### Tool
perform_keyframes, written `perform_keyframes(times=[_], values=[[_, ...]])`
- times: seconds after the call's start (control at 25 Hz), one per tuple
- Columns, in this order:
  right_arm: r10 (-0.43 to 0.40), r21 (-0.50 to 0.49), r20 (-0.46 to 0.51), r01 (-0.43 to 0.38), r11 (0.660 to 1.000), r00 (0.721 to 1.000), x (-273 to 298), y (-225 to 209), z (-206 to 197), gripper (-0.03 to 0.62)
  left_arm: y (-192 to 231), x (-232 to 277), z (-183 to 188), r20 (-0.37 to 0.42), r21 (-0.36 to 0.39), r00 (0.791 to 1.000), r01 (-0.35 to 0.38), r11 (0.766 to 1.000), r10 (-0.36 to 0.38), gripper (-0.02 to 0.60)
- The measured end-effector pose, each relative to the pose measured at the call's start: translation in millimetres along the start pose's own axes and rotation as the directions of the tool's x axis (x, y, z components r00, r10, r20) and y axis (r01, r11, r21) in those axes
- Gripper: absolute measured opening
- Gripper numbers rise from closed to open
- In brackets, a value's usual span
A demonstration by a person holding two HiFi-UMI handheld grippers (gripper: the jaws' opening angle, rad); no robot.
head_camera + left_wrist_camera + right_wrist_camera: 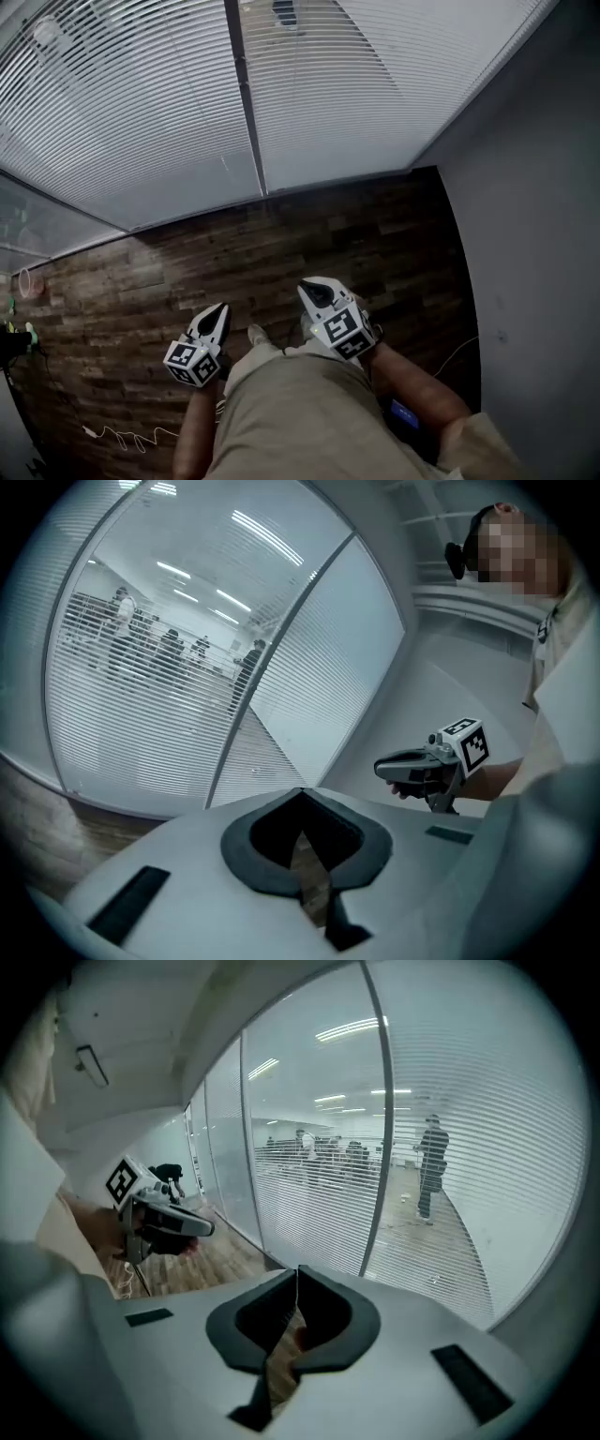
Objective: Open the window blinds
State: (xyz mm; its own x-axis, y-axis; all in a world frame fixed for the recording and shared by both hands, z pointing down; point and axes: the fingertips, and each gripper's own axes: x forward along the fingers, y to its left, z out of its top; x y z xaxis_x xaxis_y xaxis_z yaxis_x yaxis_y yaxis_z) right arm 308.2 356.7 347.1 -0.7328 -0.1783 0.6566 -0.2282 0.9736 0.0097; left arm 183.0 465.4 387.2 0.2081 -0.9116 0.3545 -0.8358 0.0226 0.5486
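Two window blinds [131, 112] hang lowered side by side ahead, split by one grey mullion [246, 94]. The left gripper [221, 307] and right gripper [309, 284] hover over the wooden floor [281, 244], well apart from the blinds, each with fingers pressed together on nothing. A grey wall [534, 234] closes the right side.

Dark wood-plank floor [281, 253] throughout. Grey wall [534, 234] at right. Loose white cable [122, 437] lies near left.

No words or numbers are legible; only black-and-white square markers [342, 328] on the left gripper [221, 309] and right gripper [307, 289].
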Motion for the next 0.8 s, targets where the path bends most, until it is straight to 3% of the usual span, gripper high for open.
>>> perform_keyframes(times=[0.36,0.52,0.8], values=[[0.061,0.001,0.044,-0.061,0.998,0.997,-15.7,20.1,-3.1,0.009,0.4,-10.5,-0.5,-0.013,-0.018,1.0,-0.029,0.999,0.029,0.012],[0.042,-0.018,0.076,-0.041,0.999,0.996,-26.4,10.8,2.4,0.009,-9.1,0.2,1.7,-0.018,-0.012,1.0,-0.024,1.0,0.023,0.012],[0.015,0.014,0.088,-0.016,1.0,0.996,-44.4,11.2,-18.1,0.009,-51.2,4.8,-1.4,0.044,-0.012,0.995,0.089,0.996,-0.088,0.012]])
